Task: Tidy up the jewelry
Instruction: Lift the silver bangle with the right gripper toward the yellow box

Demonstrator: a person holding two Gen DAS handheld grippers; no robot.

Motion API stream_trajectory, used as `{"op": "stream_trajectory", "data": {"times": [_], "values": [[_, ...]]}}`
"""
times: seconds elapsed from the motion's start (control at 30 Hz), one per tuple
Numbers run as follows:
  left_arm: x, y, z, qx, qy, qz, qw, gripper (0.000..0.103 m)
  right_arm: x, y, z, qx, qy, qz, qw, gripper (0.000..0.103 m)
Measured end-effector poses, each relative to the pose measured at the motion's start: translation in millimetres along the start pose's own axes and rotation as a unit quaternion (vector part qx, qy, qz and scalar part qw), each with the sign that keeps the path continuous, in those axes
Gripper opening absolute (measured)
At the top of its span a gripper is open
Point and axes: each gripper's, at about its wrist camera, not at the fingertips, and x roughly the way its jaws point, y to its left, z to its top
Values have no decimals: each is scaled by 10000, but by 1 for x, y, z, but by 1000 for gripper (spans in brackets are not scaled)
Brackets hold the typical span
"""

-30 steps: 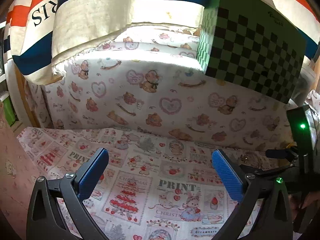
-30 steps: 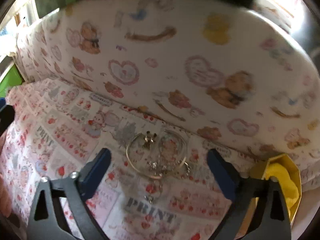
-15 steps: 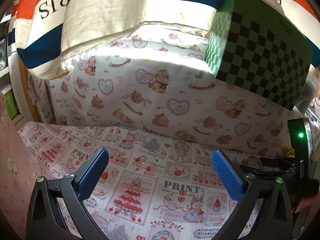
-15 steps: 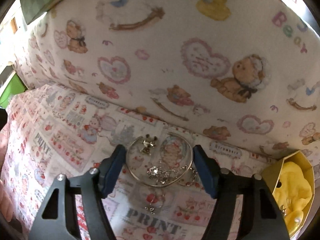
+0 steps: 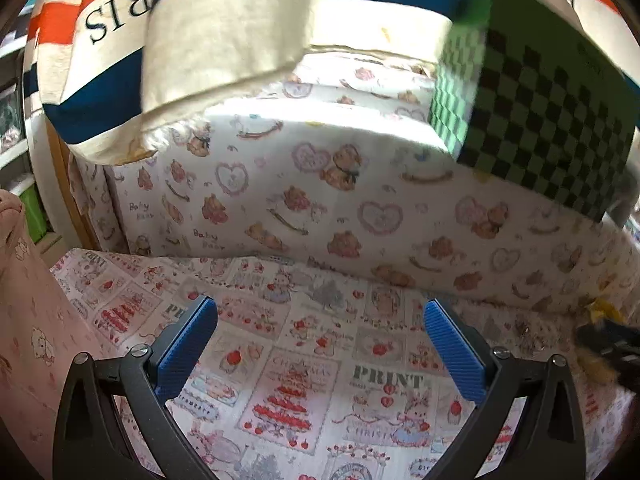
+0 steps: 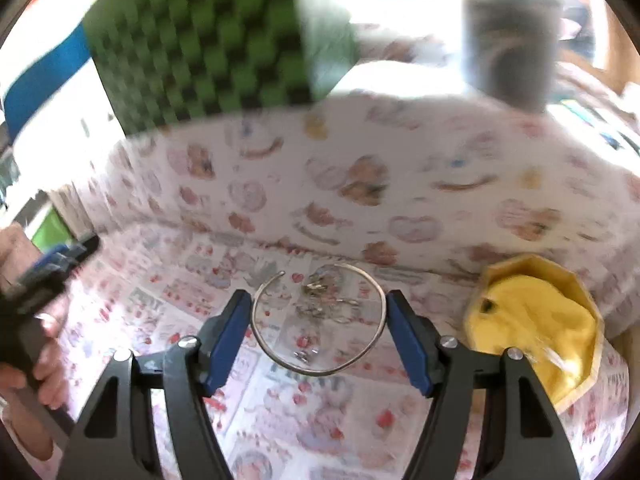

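Note:
In the right wrist view a thin silver bangle sits between the blue pads of my right gripper, which touch its two sides. A small heap of silver chains and charms shows inside the ring; the frame is blurred. A yellow-lined octagonal box stands to the right. My left gripper is open and empty over the printed cloth. The jewellery shows faintly at the far right in the left wrist view.
A bear-print cushion wall rises behind the cloth. A green checkered box and a striped cloth bag rest on top of it. A pink cloth lies at the left. The left hand shows in the right wrist view.
My right gripper's jaws have closed in from wide open onto the bangle's sides, and the view has tilted and pulled back. My left gripper has drifted a little; it stays open.

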Motion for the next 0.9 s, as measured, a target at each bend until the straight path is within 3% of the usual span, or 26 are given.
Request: {"op": "stream_trajectory", "data": {"times": [0.13,0.23,0.33,0.63,0.77,0.9], "values": [[-6,-14,-3,296,-131,132,9994,102,-44,-19,-7,-49,-452,-60,9989,67],[-11,-18,-5,181,-202,591,9979,102,-70,-35,-14,-145,-787,-166,9967,67],[-16,-18,-4,65,-165,248,9995,102,-75,-50,-26,-234,-1065,-306,9936,67],[-41,-67,-8,784,-265,208,9963,103,-73,-95,-40,299,-1524,-85,9878,67],[-32,-94,0,717,265,-441,9961,101,-69,-99,-45,298,-1758,-320,9835,67],[-10,-129,7,804,997,-968,9870,79,-79,-108,-44,496,-1966,-392,9784,67]]}}
